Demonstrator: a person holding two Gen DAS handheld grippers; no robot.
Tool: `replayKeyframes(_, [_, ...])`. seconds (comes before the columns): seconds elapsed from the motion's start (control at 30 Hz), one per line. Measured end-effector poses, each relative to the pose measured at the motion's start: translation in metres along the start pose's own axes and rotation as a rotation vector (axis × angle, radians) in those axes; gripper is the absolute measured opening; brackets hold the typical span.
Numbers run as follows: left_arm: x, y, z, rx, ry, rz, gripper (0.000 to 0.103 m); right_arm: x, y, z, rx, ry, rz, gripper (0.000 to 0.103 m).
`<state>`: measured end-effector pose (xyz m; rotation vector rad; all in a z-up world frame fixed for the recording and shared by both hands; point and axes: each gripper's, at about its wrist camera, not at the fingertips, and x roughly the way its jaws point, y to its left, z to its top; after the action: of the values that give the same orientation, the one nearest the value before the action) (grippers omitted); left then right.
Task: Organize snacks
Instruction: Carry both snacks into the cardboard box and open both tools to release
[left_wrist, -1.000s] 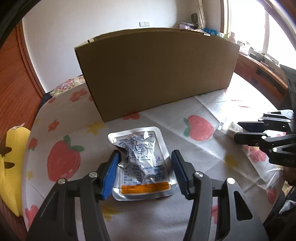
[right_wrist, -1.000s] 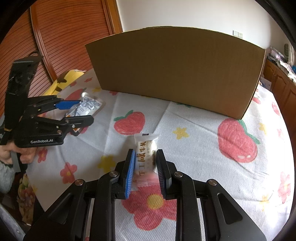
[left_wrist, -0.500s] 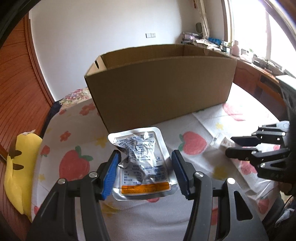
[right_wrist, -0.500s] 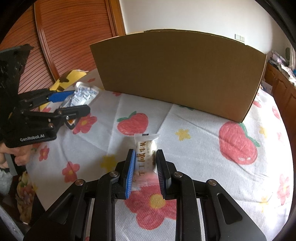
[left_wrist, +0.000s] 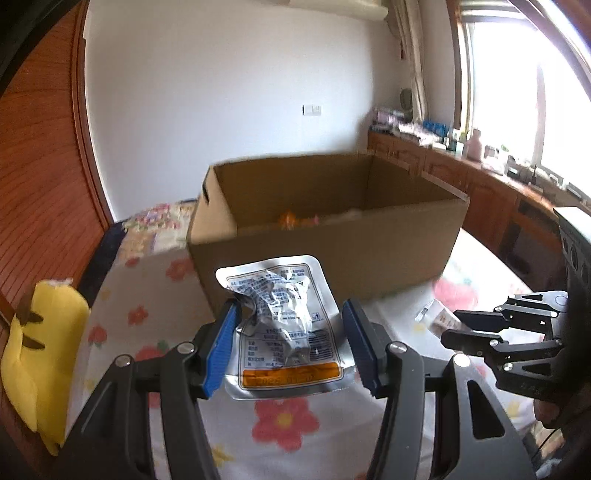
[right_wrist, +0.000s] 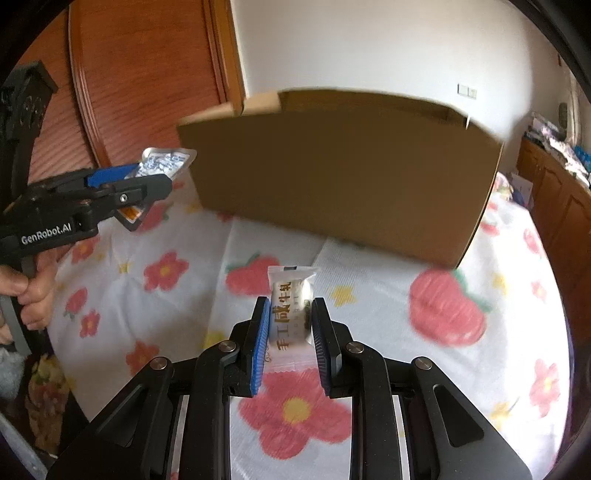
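Note:
My left gripper (left_wrist: 291, 341) is shut on a silver foil snack pouch (left_wrist: 284, 325) and holds it in the air in front of the open cardboard box (left_wrist: 332, 243). Several snacks lie blurred inside the box. My right gripper (right_wrist: 290, 334) is shut on a small white candy bar wrapper (right_wrist: 290, 306) and holds it above the tablecloth, short of the box (right_wrist: 343, 173). The left gripper with its pouch (right_wrist: 162, 162) shows at the left of the right wrist view; the right gripper (left_wrist: 465, 328) shows at the right of the left wrist view.
The table has a white cloth printed with strawberries and flowers (right_wrist: 443, 314). A yellow plush toy (left_wrist: 40, 350) lies at the left table edge. A wooden cabinet with clutter (left_wrist: 480, 177) stands along the window. A wooden door (right_wrist: 129, 74) is behind.
Both grippers have risen with their snacks. The left one rose more, so the box's open inside now shows from above. The right one lifted its wrapper off the cloth.

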<state>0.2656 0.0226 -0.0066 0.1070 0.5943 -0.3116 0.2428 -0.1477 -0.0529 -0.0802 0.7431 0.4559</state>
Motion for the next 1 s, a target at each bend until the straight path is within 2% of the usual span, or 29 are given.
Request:
replayKeyframes(0.2, [0.015, 0.006, 0.043, -0.007, -0.074, -0.009, 0.056, -0.029, -0.017, 0.054, -0.016, -0.116, -0.007, 0.021])
replayKeyframes(0.33, [0.032, 0.013, 0.065, -0.018, -0.084, -0.006, 0.056, -0.034, -0.029, 0.089, -0.03, -0.173, -0.029, 0.021])
replayKeyframes(0.43, [0.044, 0.017, 0.076, -0.025, -0.084, -0.006, 0.056, -0.027, -0.042, 0.109, -0.021, -0.185, -0.039, 0.021])
replayKeyframes(0.6, [0.064, 0.018, 0.086, -0.025, -0.071, -0.001, 0.057, -0.006, -0.053, 0.125, -0.015, -0.165, -0.06, 0.021])
replayKeyframes(0.8, [0.086, 0.015, 0.085, -0.041, -0.036, -0.001, 0.061, 0.014, -0.058, 0.127, -0.011, -0.135, -0.071, 0.022])
replayKeyframes(0.87, [0.091, 0.015, 0.081, -0.044, -0.018, 0.012, 0.062, 0.021, -0.058, 0.128, -0.009, -0.122, -0.081, 0.028])
replayKeyframes(0.93, [0.091, 0.013, 0.078, -0.049, -0.018, 0.018, 0.064, 0.024, -0.061, 0.126, 0.001, -0.121, -0.112, 0.039])
replayKeyframes(1.0, [0.086, 0.012, 0.076, -0.053, -0.024, 0.027, 0.065, 0.022, -0.063, 0.123, 0.017, -0.118, -0.098, 0.039])
